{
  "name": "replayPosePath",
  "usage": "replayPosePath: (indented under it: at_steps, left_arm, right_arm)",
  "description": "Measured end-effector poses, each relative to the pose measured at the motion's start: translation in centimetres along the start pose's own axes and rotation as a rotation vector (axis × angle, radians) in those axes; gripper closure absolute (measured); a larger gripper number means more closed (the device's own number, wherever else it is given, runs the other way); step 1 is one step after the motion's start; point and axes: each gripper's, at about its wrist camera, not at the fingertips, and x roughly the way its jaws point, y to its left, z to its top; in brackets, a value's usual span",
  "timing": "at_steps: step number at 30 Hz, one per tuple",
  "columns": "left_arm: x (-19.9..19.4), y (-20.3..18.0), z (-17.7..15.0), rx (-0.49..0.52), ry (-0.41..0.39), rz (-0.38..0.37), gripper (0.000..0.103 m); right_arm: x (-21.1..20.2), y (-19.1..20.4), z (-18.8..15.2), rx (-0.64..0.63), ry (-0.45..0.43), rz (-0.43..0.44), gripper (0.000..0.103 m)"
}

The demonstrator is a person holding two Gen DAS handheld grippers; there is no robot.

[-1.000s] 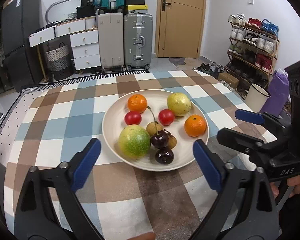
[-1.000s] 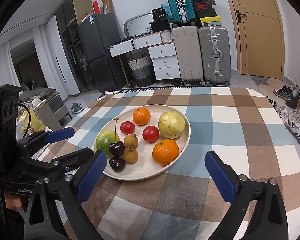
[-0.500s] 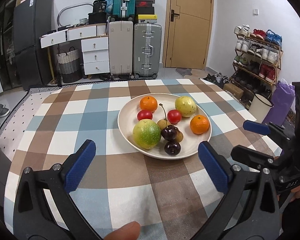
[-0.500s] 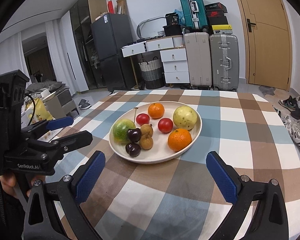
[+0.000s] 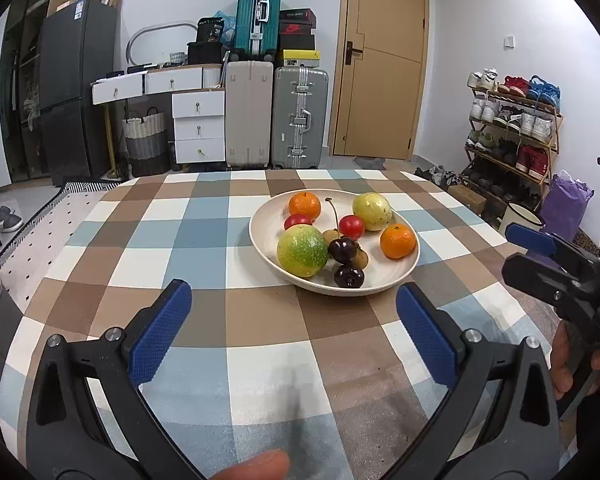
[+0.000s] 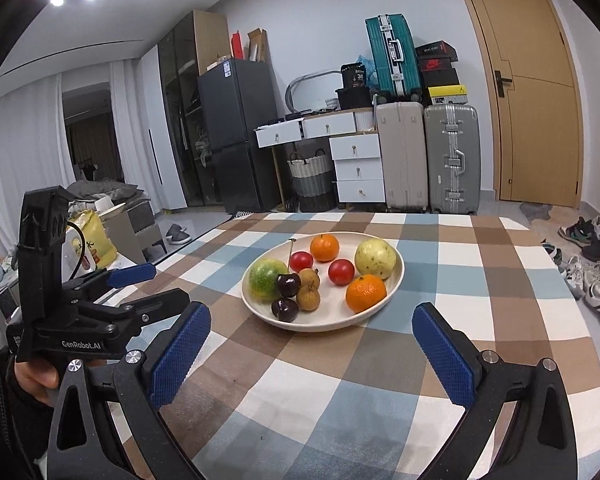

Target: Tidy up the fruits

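Ahead of both tongs, beyond tips: plate point(image 5: 410, 258) w/ all fruit point(image 5: 302, 252). L tongs point(image 5: 292, 334) and R tongs point(image 6: 310, 354) spread wide, empty, now pulled back from plate. Sorting appears finished.

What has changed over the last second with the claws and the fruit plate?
Both claws, left and right, have pulled back from the plate and risen, open and empty. The fruits lie as before; nothing was taken or released.
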Motion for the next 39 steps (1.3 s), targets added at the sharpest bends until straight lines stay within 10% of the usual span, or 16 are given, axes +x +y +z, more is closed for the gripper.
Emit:
replayPosePath:
  at_steps: [39]
  left_arm:
    - [-0.3, -0.5, -0.1, 0.017, -0.016, -0.003, 0.001]
  right_arm:
    - [0.1, 1.0, -0.1, -0.056, -0.002, -0.021, 0.0]
